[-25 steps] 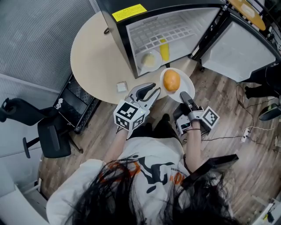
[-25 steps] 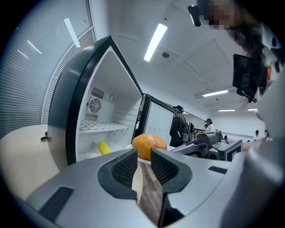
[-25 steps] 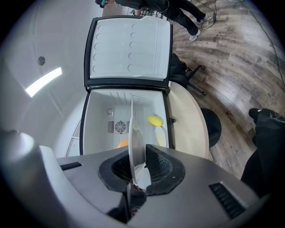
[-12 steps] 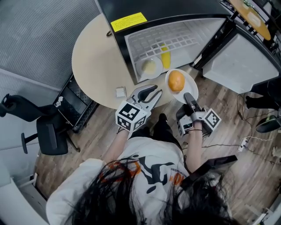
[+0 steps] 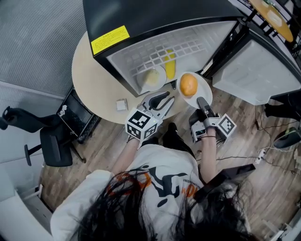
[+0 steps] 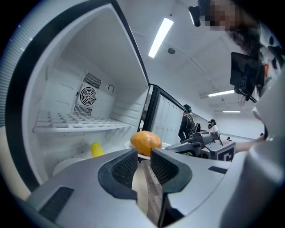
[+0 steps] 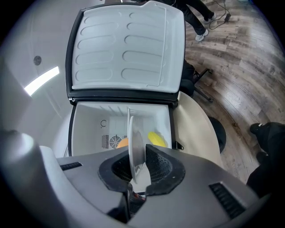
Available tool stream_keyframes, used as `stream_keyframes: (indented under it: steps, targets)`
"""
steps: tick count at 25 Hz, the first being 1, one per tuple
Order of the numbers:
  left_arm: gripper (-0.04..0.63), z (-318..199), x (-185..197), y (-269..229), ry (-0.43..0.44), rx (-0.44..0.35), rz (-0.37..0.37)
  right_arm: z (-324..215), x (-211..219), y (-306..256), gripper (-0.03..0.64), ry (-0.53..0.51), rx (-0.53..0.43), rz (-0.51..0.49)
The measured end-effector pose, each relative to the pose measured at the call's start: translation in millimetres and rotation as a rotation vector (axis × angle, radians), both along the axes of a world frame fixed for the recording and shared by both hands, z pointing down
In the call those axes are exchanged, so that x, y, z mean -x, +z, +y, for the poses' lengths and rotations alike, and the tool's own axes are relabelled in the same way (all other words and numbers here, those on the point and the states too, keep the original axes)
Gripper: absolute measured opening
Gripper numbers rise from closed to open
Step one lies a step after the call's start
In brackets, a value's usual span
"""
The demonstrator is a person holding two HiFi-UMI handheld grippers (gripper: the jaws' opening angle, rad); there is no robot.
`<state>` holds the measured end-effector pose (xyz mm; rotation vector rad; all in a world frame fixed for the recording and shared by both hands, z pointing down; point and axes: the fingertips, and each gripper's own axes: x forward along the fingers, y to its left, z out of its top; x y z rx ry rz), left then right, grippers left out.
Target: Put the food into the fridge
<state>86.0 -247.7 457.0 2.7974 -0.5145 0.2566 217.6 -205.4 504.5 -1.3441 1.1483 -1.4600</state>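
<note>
The right claw (image 5: 201, 100) pinches the rim of the plate (image 5: 203, 90). The orange (image 5: 188, 84) sits on it, straight ahead, at the open fridge (image 5: 141, 14). The left claw (image 5: 165, 97) is spread and empty.

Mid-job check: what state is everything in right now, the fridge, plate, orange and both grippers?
Fridge: door open.
Plate: level, held by its rim, at the fridge opening.
Orange: resting on the plate.
Right gripper: shut on the plate.
Left gripper: jaws slightly apart, empty.
</note>
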Motion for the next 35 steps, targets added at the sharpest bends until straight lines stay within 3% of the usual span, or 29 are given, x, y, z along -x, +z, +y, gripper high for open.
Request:
stream_keyframes:
  steps: [15, 24, 35]
  targets:
    - [0.094, -26, -47, 29, 0.026, 0.022, -0.057, -56, -44, 75, 0.038, 0.058, 0.015, -0.022]
    - [0.094, -42, -48, 37, 0.011, 0.031, -0.080, -92, -48, 115, 0.038, 0.078, 0.002, -0.051]
    - [0.094, -51, -38, 44, -0.019, 0.048, -0.093, -128, -42, 125, 0.038, 0.093, 0.002, -0.086]
